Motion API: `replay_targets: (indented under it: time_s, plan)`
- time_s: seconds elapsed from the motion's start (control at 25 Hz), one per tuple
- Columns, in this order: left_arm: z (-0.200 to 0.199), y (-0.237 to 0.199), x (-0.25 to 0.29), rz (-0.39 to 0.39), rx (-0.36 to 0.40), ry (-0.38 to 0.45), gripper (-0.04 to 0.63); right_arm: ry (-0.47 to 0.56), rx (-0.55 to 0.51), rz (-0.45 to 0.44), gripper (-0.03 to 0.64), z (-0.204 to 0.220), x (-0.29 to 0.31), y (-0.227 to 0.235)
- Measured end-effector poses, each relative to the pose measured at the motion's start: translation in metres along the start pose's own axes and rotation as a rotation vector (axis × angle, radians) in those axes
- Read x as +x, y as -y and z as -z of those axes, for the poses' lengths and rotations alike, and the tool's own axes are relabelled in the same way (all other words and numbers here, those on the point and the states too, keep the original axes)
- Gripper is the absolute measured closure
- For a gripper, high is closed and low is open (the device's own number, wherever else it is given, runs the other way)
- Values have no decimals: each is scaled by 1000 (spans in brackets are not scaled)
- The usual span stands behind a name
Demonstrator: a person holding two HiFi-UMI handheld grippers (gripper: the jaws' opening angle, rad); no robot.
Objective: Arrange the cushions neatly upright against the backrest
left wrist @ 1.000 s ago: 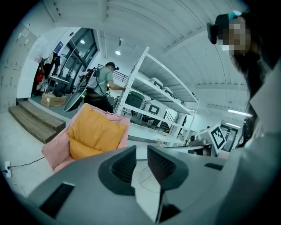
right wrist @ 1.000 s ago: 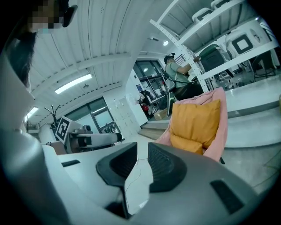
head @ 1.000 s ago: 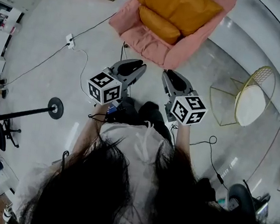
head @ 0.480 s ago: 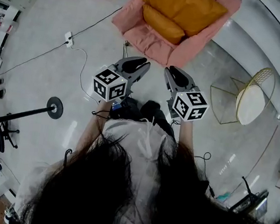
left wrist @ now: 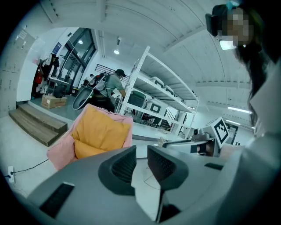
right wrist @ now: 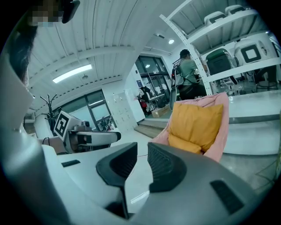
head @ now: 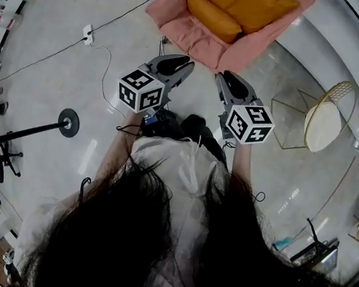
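In the pink armchair [head: 193, 39], the larger cushion [head: 252, 0] leans against its backrest and the smaller cushion [head: 211, 18] lies on its seat, while the left gripper [head: 180, 62] and right gripper [head: 224, 79] hover near its front edge, jaws pressed together, empty.

Soft, matt orange cloth on the cushions [head: 248, 5]; rumpled pink fabric over the armchair [head: 195, 44]. Below, a smooth, glossy pale floor [head: 44, 25], possibly polished stone. Thin gold-toned metal wire around the side table [head: 324, 128]. Matt grey plastic on left gripper [head: 184, 62] and right gripper [head: 222, 78], with dark ribbed pads [left wrist: 163, 166].
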State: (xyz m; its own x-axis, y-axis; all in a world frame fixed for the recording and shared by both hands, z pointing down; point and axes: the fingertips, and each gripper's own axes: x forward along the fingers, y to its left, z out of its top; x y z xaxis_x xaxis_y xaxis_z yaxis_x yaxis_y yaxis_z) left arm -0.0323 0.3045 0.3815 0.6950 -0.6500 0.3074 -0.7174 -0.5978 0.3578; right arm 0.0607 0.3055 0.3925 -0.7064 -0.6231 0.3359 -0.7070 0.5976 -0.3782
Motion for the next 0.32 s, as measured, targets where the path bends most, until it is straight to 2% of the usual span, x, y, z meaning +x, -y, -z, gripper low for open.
replay_targets:
  time_s: [0.32]
  plan:
    - [-4,-7,-8,-42,5,20,506,4,-5,1,534,3,-6,1]
